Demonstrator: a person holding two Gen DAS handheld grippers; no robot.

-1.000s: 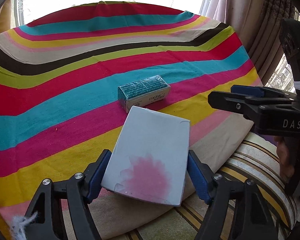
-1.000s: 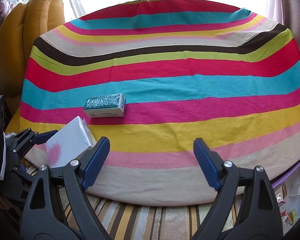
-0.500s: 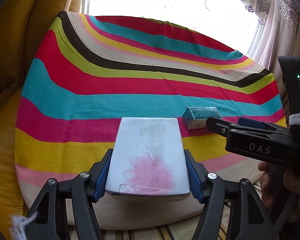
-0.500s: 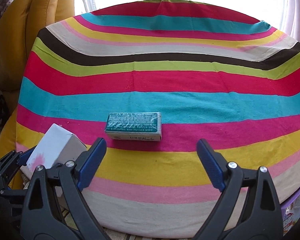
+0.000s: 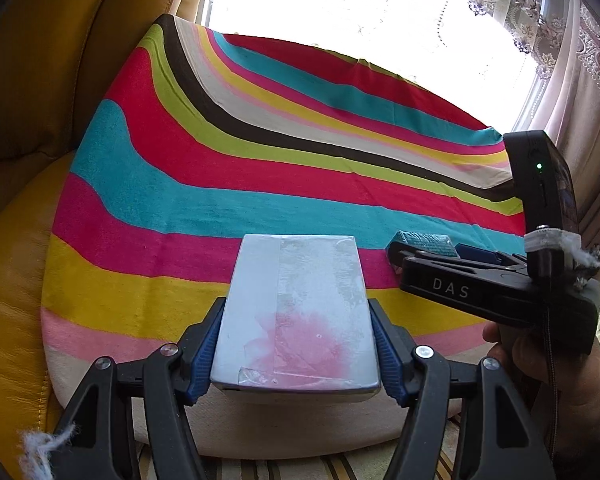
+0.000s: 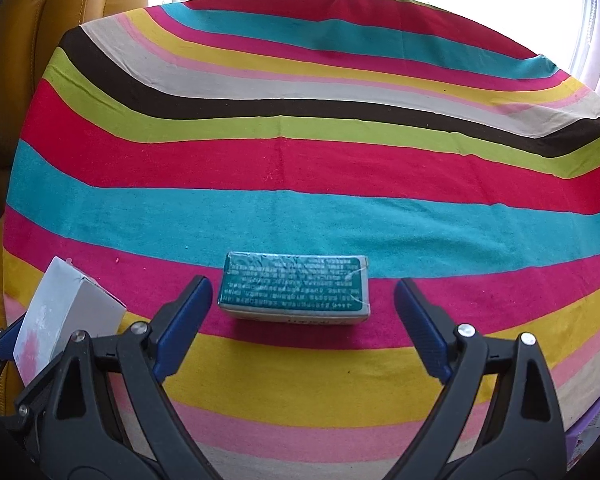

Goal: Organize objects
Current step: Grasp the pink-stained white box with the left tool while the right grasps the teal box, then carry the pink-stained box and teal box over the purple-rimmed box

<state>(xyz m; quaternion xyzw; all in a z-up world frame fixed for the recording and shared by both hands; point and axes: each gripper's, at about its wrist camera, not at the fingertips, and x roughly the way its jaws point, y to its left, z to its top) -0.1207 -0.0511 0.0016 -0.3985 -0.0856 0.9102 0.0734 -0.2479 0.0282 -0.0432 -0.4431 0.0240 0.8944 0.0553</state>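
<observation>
We hold the white box [image 5: 296, 312] in the left hand-held gripper [image 5: 298, 350], blue pads clamped on both its long sides, pink-stained face up, lower centre of the left view. It hangs above the near edge of the striped cloth [image 5: 260, 184], not resting on it as far as we can tell. Held flat like that probably so it can be set down square.

The teal box [image 6: 296, 290] lies flat on the magenta stripe, lower centre of the right view, printed face up. The right hand-held gripper [image 6: 304, 324] is open wide, pads either side of the teal box and clear of it, nothing gripped. We judge it is lined up to take the box by its short ends. In the left view that gripper comes in from the right edge, a hand [image 5: 548, 368] on its grip, with the teal box just behind its tip.

Containers: none in view, only the two closed boxes; contents not visible. Tape covers the white box's top.

The cloth covers a worktop or cushion, cannot tell which. Yellow sofa [image 5: 40, 80] at the left, curtain [image 5: 572, 40] upper right.
</observation>
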